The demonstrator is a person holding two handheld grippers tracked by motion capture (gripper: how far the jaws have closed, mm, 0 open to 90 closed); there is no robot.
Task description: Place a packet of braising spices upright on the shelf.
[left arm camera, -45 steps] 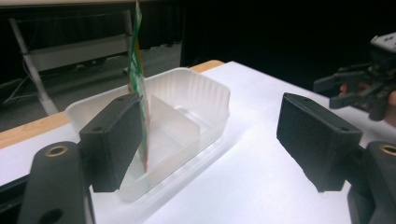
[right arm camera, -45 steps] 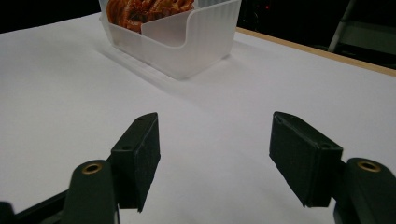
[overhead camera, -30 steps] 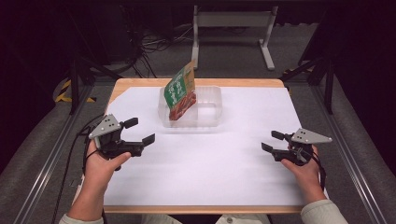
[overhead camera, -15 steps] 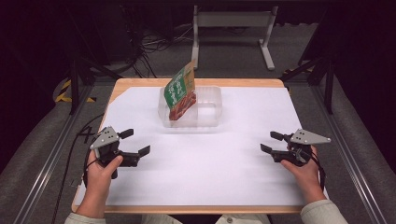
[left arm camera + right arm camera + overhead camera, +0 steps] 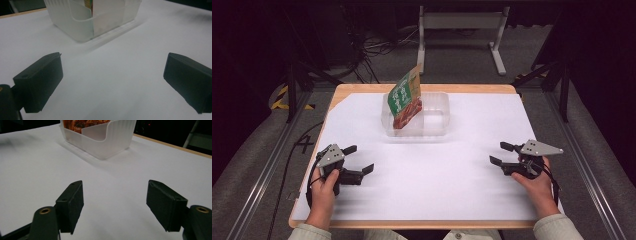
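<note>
At the far middle of the white-covered bench (image 5: 462,185) stands a clear plastic tray (image 5: 434,122), a green-and-red food packet (image 5: 406,97) leaning upright in its left compartment. Left claw (image 5: 360,159) hangs low near the bench's left edge, jaws spread wide, empty. Right claw (image 5: 501,153) sits near the right edge, wide too, holding nothing, both well apart from the tray.

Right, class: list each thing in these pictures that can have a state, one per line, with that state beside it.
Left tool: open, empty, low over the white sheet.
Right tool: open, empty, near the table's right side.
Clear plastic bin: upright, lidless, holding one packet.
Food packet: standing tilted in the bin's left part, top sticking out above the rim.
White sheet: lying flat on the table.
</note>
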